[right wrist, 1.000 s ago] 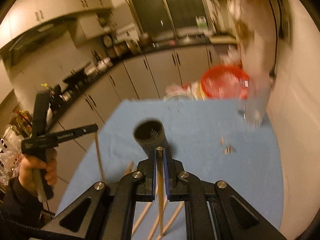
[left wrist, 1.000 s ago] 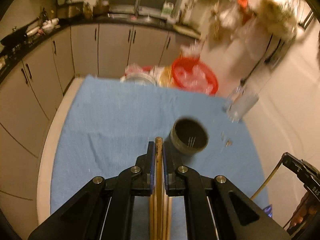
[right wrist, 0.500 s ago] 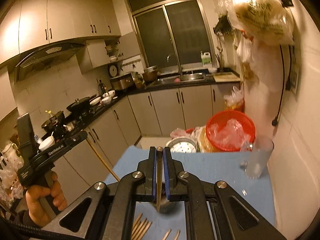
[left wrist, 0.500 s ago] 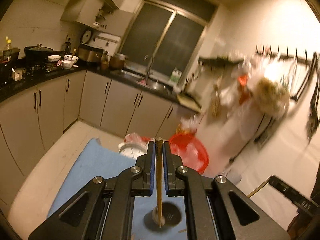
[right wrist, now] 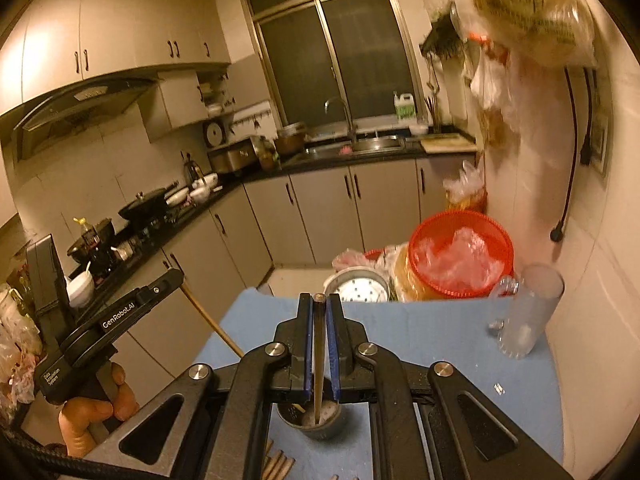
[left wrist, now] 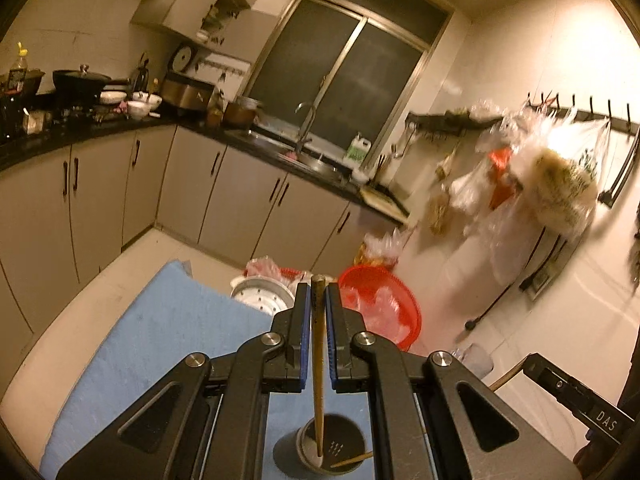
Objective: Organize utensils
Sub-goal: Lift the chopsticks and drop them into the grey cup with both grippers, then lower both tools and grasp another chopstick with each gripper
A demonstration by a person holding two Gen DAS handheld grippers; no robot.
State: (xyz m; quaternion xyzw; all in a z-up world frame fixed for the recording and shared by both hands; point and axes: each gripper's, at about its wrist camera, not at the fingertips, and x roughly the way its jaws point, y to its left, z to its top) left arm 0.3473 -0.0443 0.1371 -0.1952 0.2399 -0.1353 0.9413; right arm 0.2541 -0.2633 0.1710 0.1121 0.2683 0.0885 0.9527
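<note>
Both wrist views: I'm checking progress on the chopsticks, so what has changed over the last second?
Both grippers tipped their chopsticks upright over the dark cup: the left gripper and the right gripper now each hold a chopstick with its lower end inside the cup, after pointing flatter across the blue cloth. Unchanged: both grips stay shut, cup upright, loose chopsticks on the cloth.

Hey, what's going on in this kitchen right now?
A person is sorting chopsticks into a dark cup on a blue cloth. The left gripper is shut on one chopstick whose lower end hangs over the cup's mouth. The right gripper is shut on another chopstick above the same cup. More chopsticks lie on the cloth.
</note>
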